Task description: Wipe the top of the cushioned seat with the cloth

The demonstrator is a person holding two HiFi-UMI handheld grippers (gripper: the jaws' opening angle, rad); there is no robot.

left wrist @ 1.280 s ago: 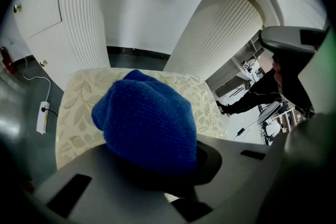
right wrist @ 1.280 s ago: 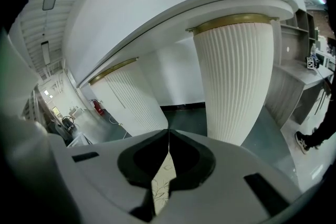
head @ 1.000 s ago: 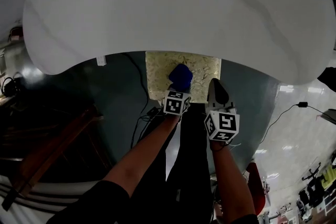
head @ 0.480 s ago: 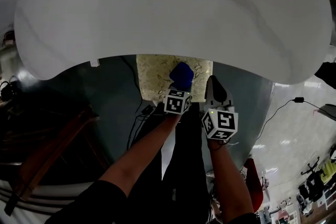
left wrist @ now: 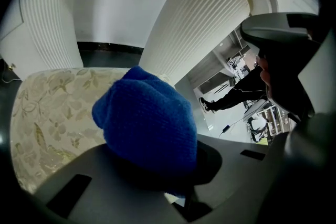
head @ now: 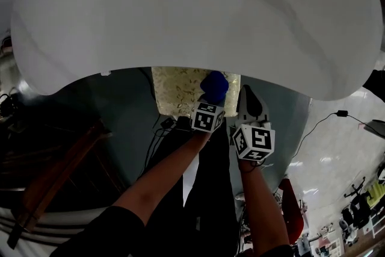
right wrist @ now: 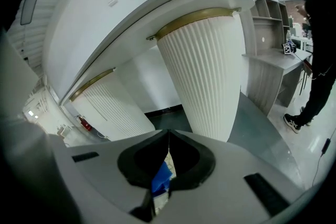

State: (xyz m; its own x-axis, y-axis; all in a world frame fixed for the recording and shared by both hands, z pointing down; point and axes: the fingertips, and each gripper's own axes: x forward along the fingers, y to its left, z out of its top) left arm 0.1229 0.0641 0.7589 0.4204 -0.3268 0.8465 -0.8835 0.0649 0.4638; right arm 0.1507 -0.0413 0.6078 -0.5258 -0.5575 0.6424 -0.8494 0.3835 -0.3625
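Cloth [head: 215, 86], clamped in the left gripper [head: 211, 100], has slid toward the cushioned seat [head: 174, 90]'s right edge: wiping underway; right gripper [head: 249, 95] closed, empty.

The cushioned seat [head: 180, 92] stands part-way under the near edge of the table top [head: 192, 9], with the table's pedestal [left wrist: 197, 23] behind it. The cloth [head: 215, 86] sits between the jaws of the left gripper [head: 211, 99], over the right side of the seat's top (whether it touches there cannot be told). The right gripper [head: 250, 104] is just right of the left one, beside the seat's right edge, and cables [head: 161, 129] lie on the floor at the seat's front left.
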